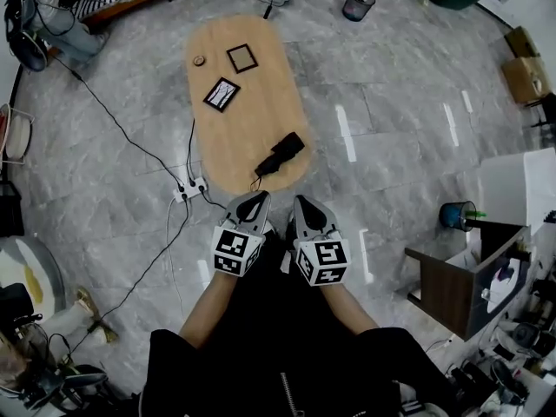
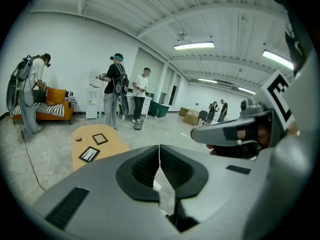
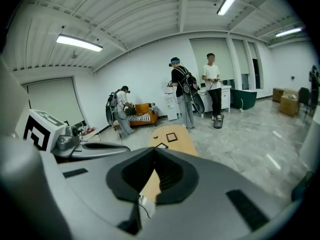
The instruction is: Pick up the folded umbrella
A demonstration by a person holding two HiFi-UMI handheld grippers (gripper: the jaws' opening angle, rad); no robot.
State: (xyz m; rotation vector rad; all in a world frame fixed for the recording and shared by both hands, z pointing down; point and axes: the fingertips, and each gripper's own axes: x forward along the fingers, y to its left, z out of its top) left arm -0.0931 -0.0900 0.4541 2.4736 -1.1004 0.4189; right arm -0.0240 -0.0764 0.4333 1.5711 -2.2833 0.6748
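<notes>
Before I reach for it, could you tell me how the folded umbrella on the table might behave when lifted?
The folded umbrella looks compact, so it is probably light and stiff along its length. Its dark fabric may give under a grip. Being roughly tubular, it might roll on the table if nudged.

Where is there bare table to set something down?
Bare wood on the table mid-section, between the black-and-white card and the folded umbrella, plus the strip along its right edge. Far end is crowded: small round object, black square frame, card. The umbrella takes the near end.
</notes>
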